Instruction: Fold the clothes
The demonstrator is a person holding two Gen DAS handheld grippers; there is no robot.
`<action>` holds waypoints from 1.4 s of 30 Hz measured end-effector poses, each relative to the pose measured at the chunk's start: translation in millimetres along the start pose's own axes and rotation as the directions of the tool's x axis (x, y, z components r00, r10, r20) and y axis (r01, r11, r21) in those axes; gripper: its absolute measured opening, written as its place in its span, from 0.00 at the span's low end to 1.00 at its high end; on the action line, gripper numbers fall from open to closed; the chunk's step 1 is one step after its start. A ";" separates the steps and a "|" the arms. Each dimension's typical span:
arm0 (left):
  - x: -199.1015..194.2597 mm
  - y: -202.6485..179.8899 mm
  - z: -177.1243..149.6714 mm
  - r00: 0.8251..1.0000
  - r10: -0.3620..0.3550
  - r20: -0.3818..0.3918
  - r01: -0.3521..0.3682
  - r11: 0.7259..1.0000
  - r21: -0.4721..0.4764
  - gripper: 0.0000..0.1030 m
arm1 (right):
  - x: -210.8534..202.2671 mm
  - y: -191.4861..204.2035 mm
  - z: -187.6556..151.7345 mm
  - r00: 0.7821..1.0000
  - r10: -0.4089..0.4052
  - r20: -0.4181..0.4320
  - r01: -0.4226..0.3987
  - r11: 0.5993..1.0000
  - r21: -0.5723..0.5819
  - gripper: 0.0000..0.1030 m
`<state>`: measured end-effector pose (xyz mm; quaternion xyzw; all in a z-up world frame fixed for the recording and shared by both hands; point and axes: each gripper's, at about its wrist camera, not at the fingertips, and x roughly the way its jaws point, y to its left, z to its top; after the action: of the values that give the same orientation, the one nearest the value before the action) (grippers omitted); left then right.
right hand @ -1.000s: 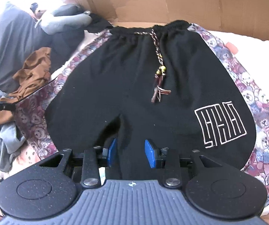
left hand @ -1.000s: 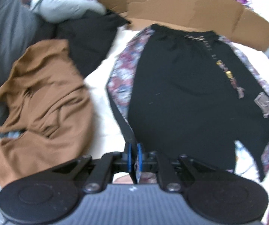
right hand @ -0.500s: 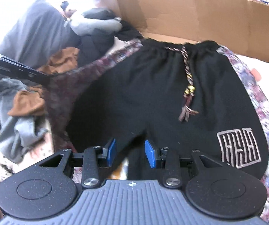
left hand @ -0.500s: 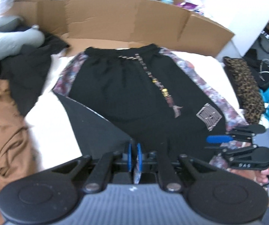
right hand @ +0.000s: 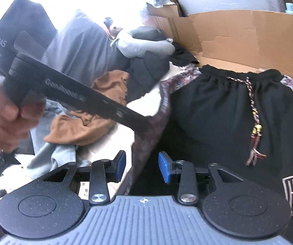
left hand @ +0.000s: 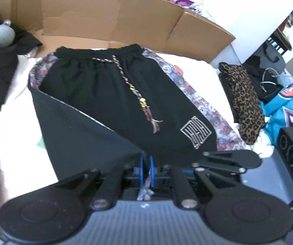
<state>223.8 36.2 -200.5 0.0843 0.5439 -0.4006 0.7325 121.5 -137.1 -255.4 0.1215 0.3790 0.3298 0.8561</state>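
Black shorts hem pinched, left gripper.

We see the shorts ahead of the left gripper, cardboard behind them, the right gripper just right.
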 end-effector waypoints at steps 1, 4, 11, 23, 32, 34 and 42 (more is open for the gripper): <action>2.1 -2.0 0.3 1.000 -0.008 -0.003 0.008 1.000 0.002 0.07 | 2.6 0.6 0.7 1.000 0.004 0.005 -0.004 1.000 0.001 0.49; 7.2 -7.5 2.3 1.000 -0.025 -0.009 0.025 1.000 0.003 0.07 | 9.9 -1.8 0.5 1.000 0.011 0.028 -0.012 1.000 0.021 0.52; 16.0 -17.6 7.9 0.998 -0.068 -0.005 0.068 0.998 -0.016 0.07 | 10.0 -21.6 -2.5 0.998 -0.034 0.047 0.031 0.998 0.061 0.29; 25.0 -11.1 2.1 0.999 0.044 -0.016 -0.044 0.999 -0.008 0.19 | -19.9 -70.1 -11.3 0.987 -0.134 0.091 0.117 0.977 0.179 0.01; 26.8 12.8 19.1 0.973 0.178 -0.148 -0.157 0.977 0.144 0.30 | -55.0 -101.8 -24.7 0.975 -0.185 0.122 0.151 0.957 0.249 0.01; 32.0 18.7 23.8 0.966 0.204 -0.157 -0.185 0.974 0.128 0.30 | -61.5 -109.0 -28.0 0.971 -0.202 0.129 0.162 0.950 0.268 0.01; 62.7 23.2 12.2 0.961 0.224 -0.163 -0.232 0.972 -0.029 0.30 | -90.8 -135.3 -42.2 0.954 -0.256 0.154 0.195 0.924 0.329 0.01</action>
<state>254.0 13.7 -257.1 0.1605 0.5965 -0.2924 0.7300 109.8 -300.3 -294.5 0.2411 0.3523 0.1517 0.8915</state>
